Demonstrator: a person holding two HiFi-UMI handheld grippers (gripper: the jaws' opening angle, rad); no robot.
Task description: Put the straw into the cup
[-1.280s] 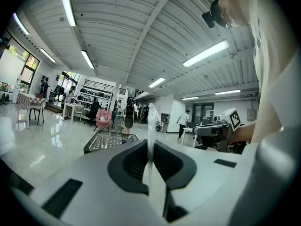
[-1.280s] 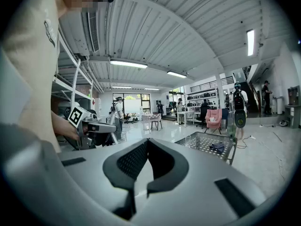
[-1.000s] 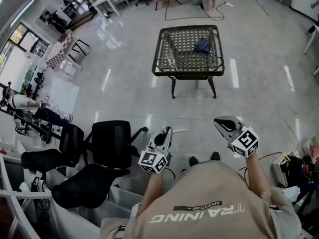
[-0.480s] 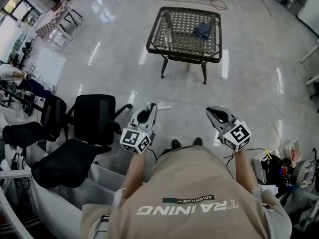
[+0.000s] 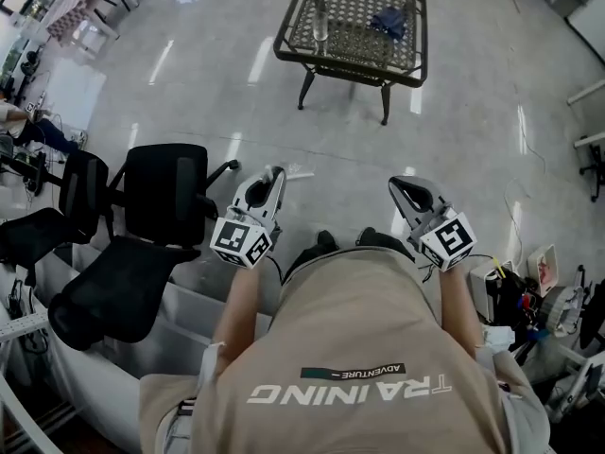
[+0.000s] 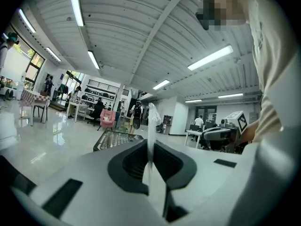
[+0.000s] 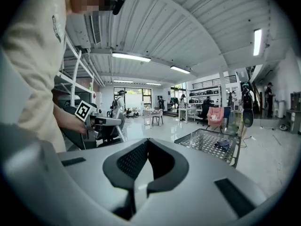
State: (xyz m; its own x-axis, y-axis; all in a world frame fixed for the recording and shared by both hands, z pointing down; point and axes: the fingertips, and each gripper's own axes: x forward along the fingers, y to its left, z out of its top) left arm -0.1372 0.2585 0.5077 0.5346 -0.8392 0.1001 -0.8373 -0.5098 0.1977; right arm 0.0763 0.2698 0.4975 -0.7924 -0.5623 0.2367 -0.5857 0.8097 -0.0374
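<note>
Task barely begun: the left tool is pinching the white straw upright, the right tool is hanging pressed together, empty, and the glass cup is standing well apart on the wicker desk.

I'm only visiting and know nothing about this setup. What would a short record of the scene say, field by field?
Who: a person in a beige shirt, one handheld gripper per hand
Left gripper: shut on a thin white straw standing upright between its jaws
Right gripper: jaws together, nothing between them
Table: dark lattice top, ahead, out of reach
On the table: a clear cup and a dark blue cloth
At the person's left: black office chairs
Status: straw not yet in cup
</note>
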